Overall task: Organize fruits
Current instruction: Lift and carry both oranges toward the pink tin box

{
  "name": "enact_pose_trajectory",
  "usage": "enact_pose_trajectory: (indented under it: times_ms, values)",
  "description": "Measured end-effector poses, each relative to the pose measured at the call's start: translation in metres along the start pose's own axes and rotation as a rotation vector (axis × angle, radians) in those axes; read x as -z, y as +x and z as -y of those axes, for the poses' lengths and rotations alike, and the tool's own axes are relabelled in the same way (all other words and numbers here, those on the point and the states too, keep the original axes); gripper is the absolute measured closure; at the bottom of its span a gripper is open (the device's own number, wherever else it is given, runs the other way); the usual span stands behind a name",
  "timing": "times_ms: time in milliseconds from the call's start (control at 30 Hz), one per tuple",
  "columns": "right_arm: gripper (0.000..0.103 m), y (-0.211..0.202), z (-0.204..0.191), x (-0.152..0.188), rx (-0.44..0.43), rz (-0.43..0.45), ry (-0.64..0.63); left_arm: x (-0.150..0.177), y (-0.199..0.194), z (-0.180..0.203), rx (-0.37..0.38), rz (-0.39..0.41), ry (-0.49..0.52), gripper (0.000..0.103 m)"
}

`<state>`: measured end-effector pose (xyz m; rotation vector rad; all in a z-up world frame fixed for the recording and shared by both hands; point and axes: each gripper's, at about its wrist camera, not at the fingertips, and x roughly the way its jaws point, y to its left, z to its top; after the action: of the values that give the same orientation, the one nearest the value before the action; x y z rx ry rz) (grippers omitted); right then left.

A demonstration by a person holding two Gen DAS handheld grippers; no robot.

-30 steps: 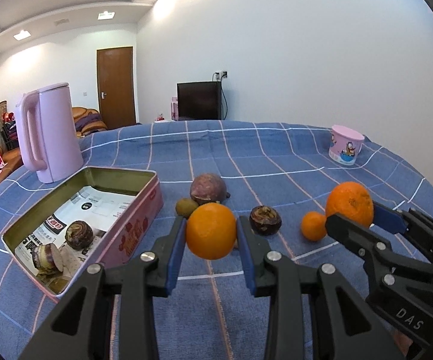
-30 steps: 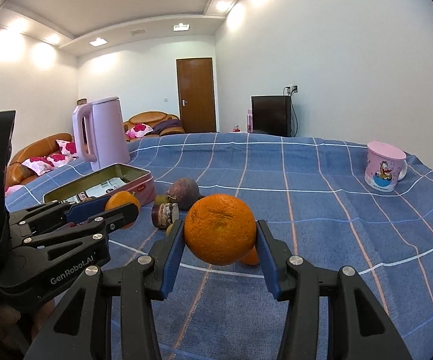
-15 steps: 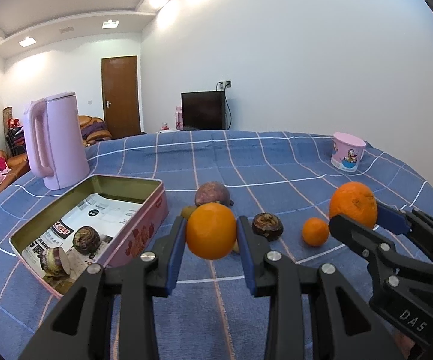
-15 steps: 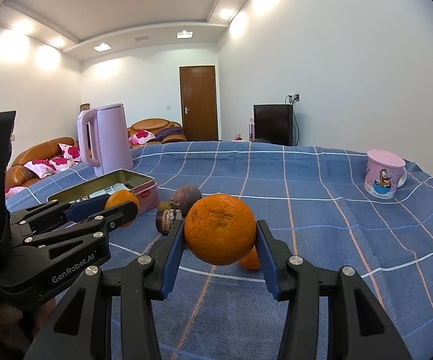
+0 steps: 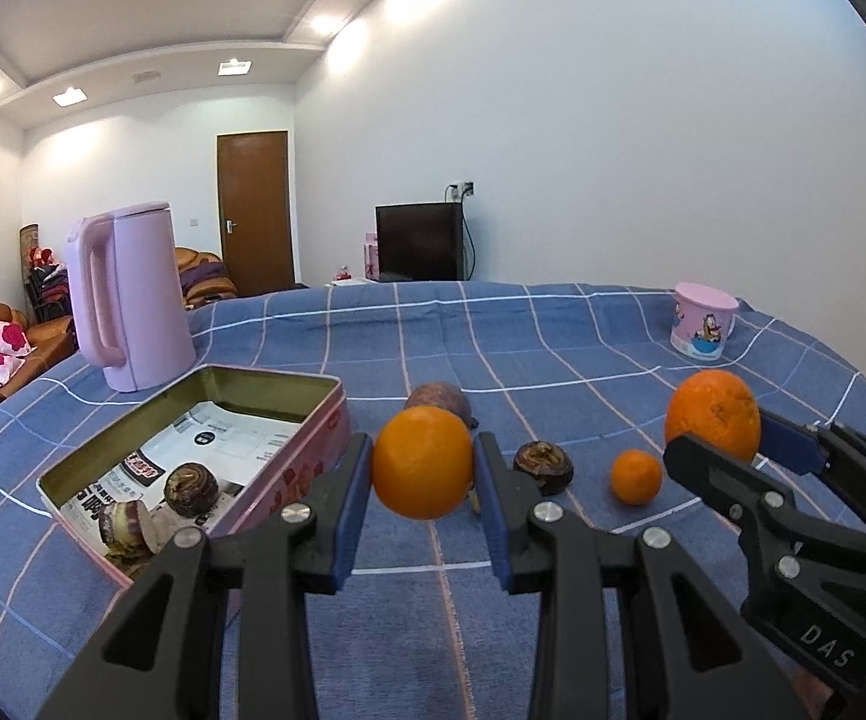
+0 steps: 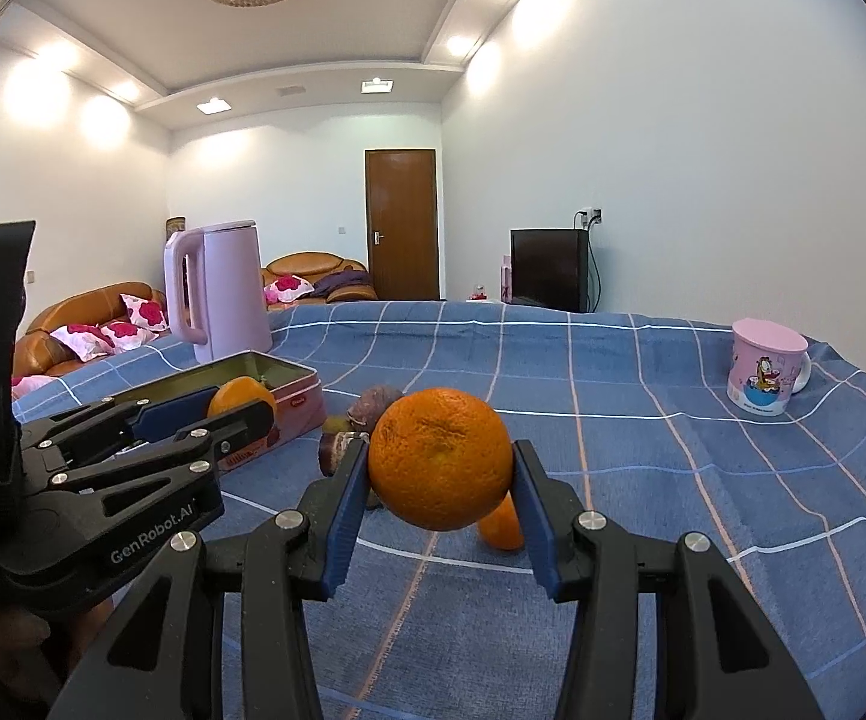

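My left gripper (image 5: 422, 463) is shut on an orange (image 5: 422, 462) and holds it above the blue checked cloth, just right of the open pink tin (image 5: 264, 375). My right gripper (image 6: 440, 468) is shut on a second, larger orange (image 6: 440, 459), also held in the air; it shows in the left wrist view (image 5: 713, 414) at the right. The tin holds two dark brown fruits (image 5: 191, 489) on printed paper. On the cloth lie a purple fruit (image 5: 437, 399), a dark brown fruit (image 5: 544, 466) and a small tangerine (image 5: 635, 476).
A pink kettle (image 5: 126, 300) stands behind the tin at the left. A pink cartoon mug (image 5: 703, 321) stands at the far right of the table. Sofas, a door and a dark cabinet lie beyond the table's far edge.
Both grippers have risen and tilted up with their oranges still held; the table and fruits sit lower in both views. Nothing was released.
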<state>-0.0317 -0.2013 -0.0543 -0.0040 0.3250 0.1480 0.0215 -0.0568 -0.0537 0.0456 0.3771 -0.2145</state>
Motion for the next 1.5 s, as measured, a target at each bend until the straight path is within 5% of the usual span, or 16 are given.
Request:
enact_pose_trajectory:
  times_ms: [600,1500]
  values:
    - [0.054,0.009,-0.003,-0.015,-0.011,-0.029,0.009,-0.006,-0.003,-0.021,-0.031,-0.025,-0.032,0.067]
    - [0.054,0.084,-0.084,-0.070,-0.219,-0.097,-0.102,-0.021,0.025,-0.121,-0.220,-0.118,-0.115,0.067]
